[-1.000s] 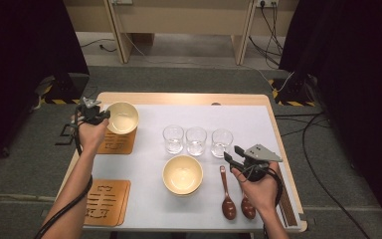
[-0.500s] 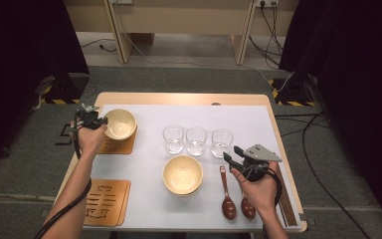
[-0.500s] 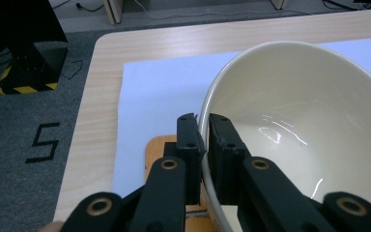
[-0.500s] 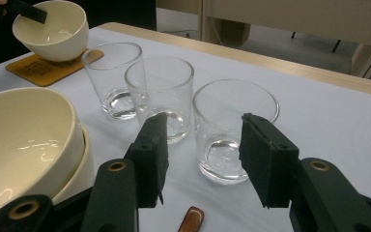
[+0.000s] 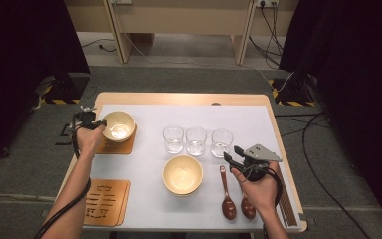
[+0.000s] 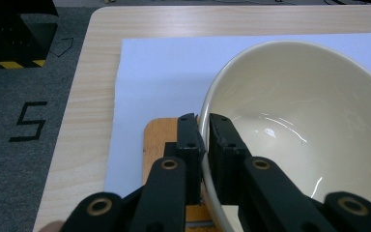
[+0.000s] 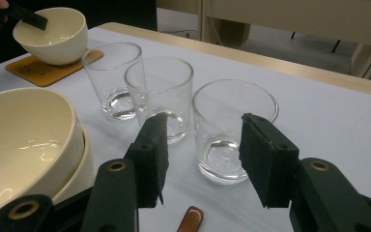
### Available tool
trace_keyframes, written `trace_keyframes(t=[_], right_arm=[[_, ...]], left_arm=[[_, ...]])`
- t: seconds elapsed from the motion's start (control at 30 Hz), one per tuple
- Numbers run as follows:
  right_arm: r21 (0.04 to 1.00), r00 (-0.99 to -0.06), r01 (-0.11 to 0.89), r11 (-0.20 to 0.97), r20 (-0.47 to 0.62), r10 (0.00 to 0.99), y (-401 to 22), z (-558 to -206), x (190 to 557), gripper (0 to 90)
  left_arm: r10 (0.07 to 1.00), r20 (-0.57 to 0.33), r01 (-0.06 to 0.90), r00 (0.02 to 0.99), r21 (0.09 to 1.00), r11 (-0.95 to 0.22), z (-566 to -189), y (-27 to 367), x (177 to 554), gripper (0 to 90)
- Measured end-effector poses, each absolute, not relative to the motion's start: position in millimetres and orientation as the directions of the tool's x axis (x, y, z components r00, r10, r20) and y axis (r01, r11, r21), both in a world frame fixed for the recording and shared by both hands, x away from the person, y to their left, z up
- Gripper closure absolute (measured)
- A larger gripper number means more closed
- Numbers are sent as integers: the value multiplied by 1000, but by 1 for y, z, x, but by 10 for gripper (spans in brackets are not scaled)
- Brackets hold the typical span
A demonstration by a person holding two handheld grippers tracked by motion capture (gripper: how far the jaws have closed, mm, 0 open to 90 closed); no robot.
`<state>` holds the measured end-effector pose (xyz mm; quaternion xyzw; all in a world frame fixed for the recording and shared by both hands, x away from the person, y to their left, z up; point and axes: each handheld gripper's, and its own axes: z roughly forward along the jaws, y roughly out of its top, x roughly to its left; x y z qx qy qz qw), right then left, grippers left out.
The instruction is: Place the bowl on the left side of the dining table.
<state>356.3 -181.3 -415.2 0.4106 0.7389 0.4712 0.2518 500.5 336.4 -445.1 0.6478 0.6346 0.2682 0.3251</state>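
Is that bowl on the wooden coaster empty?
Empty: the bowl shows a bare glossy inside, while the left gripper pinches its rim.

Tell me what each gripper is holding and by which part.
The left gripper pinches the cream bowl by its rim, one jaw inside and one outside, over the wooden coaster. The right gripper is open, holding nothing.

My left gripper [image 6: 202,140] has matte black jaws with flat rectangular pads, small screws and brass-coloured pivot pins. My right gripper [image 5: 233,162] matches it, topped by a grey three-cornered plate. Black cables trail from both. My forearms are bare, no sleeves.
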Motion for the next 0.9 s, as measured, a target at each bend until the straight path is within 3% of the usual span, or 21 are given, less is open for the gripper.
trace_keyframes(t=[0.57, 0.7, 0.9], right_arm=[[901, -532, 373, 222, 12, 846, -182, -416, 357, 535], [901, -532, 373, 220, 14, 846, -182, -417, 358, 535], [899, -532, 380, 216, 22, 847, -181, -417, 358, 530]], left_arm=[[999, -36, 680, 17, 733, 15, -451, 342, 503, 770], [998, -51, 671, 24, 741, 21, -445, 343, 501, 653], [998, -60, 654, 28, 756, 27, -436, 342, 496, 561]])
